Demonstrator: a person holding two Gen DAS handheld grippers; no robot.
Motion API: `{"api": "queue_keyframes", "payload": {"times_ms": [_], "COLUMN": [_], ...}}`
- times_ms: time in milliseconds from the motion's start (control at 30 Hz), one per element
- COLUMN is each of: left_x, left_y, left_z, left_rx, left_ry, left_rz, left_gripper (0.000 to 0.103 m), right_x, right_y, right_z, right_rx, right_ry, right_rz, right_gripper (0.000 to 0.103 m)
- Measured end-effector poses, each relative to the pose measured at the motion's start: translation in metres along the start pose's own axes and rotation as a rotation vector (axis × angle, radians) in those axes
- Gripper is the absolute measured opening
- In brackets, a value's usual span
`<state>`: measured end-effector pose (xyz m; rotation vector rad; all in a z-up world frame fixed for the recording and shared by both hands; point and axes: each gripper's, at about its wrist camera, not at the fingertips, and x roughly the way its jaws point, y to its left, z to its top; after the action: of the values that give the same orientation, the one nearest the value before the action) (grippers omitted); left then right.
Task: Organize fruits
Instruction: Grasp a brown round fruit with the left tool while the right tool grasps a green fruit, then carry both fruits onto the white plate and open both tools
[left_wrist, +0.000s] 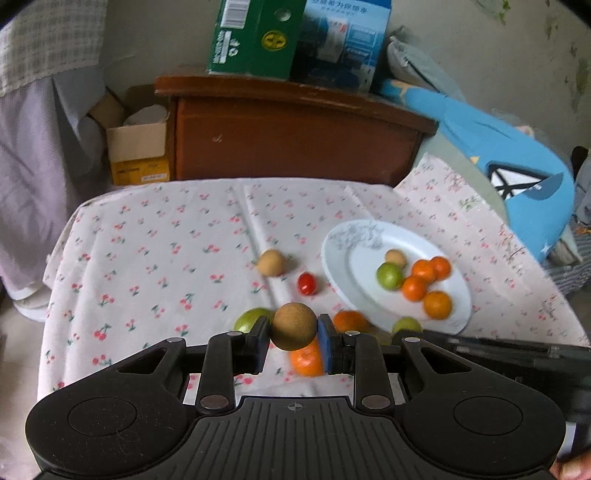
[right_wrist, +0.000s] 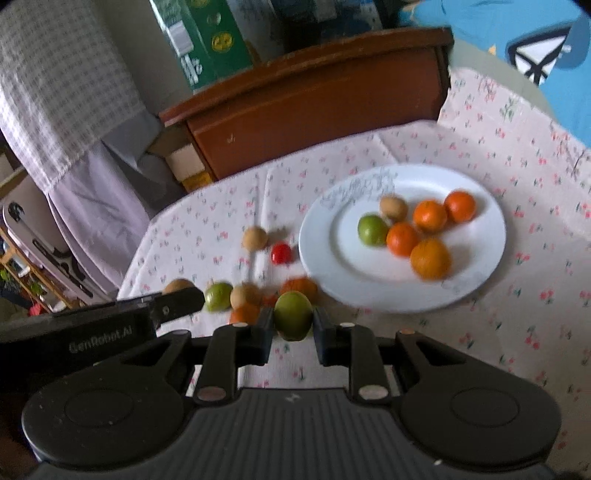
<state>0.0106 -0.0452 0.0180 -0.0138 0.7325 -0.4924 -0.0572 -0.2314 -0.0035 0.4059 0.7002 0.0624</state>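
Observation:
My left gripper (left_wrist: 294, 341) is shut on a round brown fruit (left_wrist: 294, 326), held above the cloth. My right gripper (right_wrist: 293, 325) is shut on a green fruit (right_wrist: 293, 315). A white plate (left_wrist: 369, 295) (right_wrist: 321, 258) at the right holds several oranges (left_wrist: 424, 286) (right_wrist: 430, 258), a green fruit (left_wrist: 389, 276) (right_wrist: 372, 230) and a small brown fruit (left_wrist: 395, 257) (right_wrist: 393, 208). Loose on the cloth lie a brown fruit (left_wrist: 271, 262) (right_wrist: 255, 238), a red tomato (left_wrist: 307, 283) (right_wrist: 281, 253), green fruits (left_wrist: 249, 320) (right_wrist: 218, 296) and oranges (left_wrist: 306, 360) (right_wrist: 300, 288).
The table wears a white cloth with cherry print (left_wrist: 155, 251) (right_wrist: 524, 302). Behind it stands a brown wooden cabinet (left_wrist: 295, 144) (right_wrist: 314, 107) with boxes (left_wrist: 255, 37) on top. A cardboard box (left_wrist: 136, 147) sits at the back left, a blue cushion (left_wrist: 509, 162) at the right.

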Motion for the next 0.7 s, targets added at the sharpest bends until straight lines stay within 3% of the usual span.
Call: {"api": "queue_keyframes", "payload": {"times_ms": [400,700], "left_x": [0.012,0.043], "left_y": [-0.023,-0.036], "left_z": [0.031,0.046], "left_rx": [0.028,0.046], "left_ry": [-0.009,0.038], "left_rz": [-0.047,-0.072], "left_gripper": [0.025,0.025], "right_x": [-0.023,-0.005], "right_y": [-0.024,-0.052], "right_z": [0.054,0.079], "right_rx": [-0.006,0.042], "right_ry": [-0.096,-0.083], "right_rz": [-0.015,-0.048], "right_gripper": [0.023,0.023]}}
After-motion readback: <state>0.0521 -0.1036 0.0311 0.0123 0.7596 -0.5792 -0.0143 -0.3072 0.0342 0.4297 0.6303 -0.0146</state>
